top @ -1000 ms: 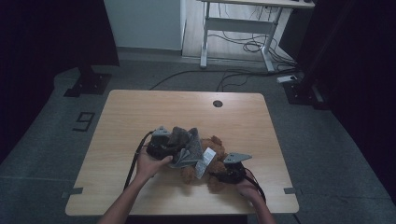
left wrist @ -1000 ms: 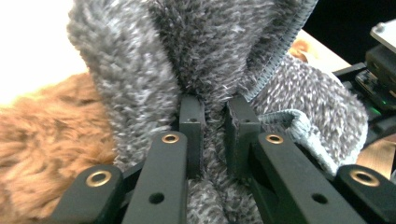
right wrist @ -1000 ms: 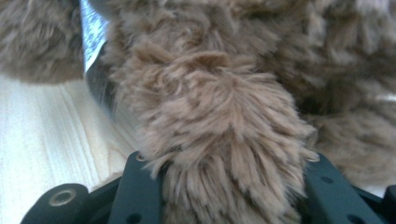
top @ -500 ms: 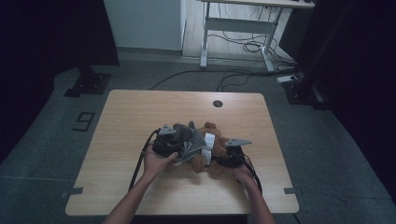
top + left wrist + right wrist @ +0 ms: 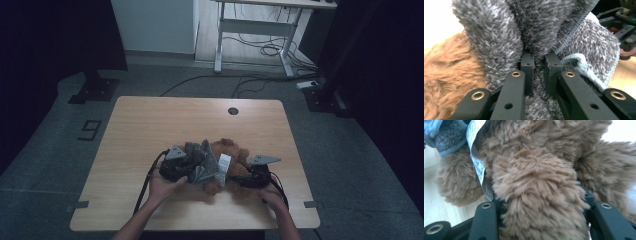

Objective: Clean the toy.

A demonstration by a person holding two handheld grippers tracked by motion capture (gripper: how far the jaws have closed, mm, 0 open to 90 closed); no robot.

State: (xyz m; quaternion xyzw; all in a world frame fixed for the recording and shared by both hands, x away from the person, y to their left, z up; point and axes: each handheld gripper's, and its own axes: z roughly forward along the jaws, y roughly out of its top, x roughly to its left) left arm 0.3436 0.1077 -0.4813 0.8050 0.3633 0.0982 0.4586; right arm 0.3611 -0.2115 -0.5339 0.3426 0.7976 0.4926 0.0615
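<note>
Plush toy shifted nearer table's front edge

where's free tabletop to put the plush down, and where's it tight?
Free: the far half of the table, from the plush toy out to the round hole, plus the left strip beside the left gripper. Tight: the near middle, where both grippers, grey fleece cloth and toy bunch.
</note>
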